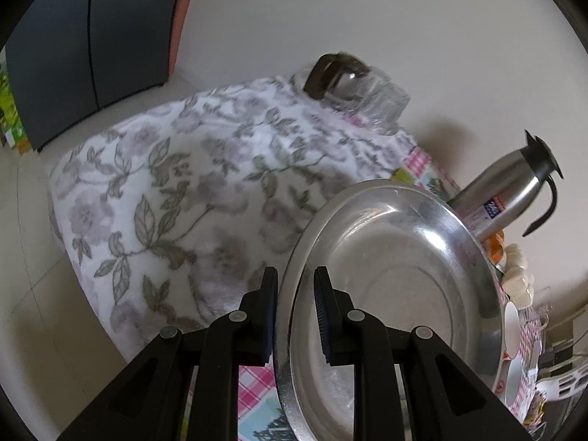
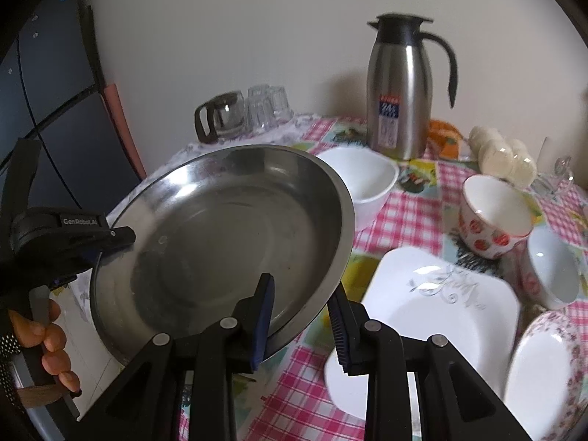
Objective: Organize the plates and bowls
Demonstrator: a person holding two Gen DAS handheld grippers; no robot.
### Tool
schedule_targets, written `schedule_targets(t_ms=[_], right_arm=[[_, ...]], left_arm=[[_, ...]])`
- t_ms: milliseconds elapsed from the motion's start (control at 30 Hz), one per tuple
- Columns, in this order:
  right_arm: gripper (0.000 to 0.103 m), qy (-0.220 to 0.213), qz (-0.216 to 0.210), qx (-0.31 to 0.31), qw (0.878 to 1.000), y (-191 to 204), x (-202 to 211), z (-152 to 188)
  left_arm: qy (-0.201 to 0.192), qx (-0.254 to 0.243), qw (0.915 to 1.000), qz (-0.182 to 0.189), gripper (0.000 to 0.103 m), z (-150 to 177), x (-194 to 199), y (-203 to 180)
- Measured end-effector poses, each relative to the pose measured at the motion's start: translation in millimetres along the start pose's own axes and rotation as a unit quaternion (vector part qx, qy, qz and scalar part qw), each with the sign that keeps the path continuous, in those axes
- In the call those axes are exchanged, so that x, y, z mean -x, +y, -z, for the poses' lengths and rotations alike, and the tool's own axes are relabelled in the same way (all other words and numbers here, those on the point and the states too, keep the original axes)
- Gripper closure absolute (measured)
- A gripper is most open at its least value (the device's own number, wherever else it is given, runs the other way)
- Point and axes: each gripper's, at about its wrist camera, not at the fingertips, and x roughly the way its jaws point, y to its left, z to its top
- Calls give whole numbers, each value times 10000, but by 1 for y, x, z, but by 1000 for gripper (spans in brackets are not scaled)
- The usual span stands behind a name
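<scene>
My left gripper (image 1: 295, 316) has its fingers closed on the rim of the round stainless-steel plate (image 1: 389, 286), held tilted above the table (image 2: 404, 220) with its pink checked cloth. My right gripper (image 2: 301, 325) straddles the opposite rim, fingers parted, beside the square white plate (image 2: 433, 316).

Steel plate (image 2: 220, 235) hanging tilted above tabletop (image 2: 404, 220) left edge, left tool (image 1: 295, 316) and right tool (image 2: 302, 321) straddling opposite rims. Flask (image 2: 398, 88) standing at back edge; glasses (image 2: 266, 106) and glass pot (image 2: 220, 115) sitting toward back-left corner. Square plate (image 2: 433, 316) lying right of steel plate; bowls (image 2: 494, 217) sitting behind and right of it.
</scene>
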Motion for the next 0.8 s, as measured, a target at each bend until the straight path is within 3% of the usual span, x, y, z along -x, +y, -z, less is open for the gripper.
schedule_targets(t_ms=[533,800], right_arm=[[72,-400,185,-512,9977,-62,56,-2],[72,-624,388,-635,9953,-98,87,2]], left_arm=[[-173,-664,9963,519,82,23,29,-69],[-234,-1120,9904,780,82,43,45,-110]])
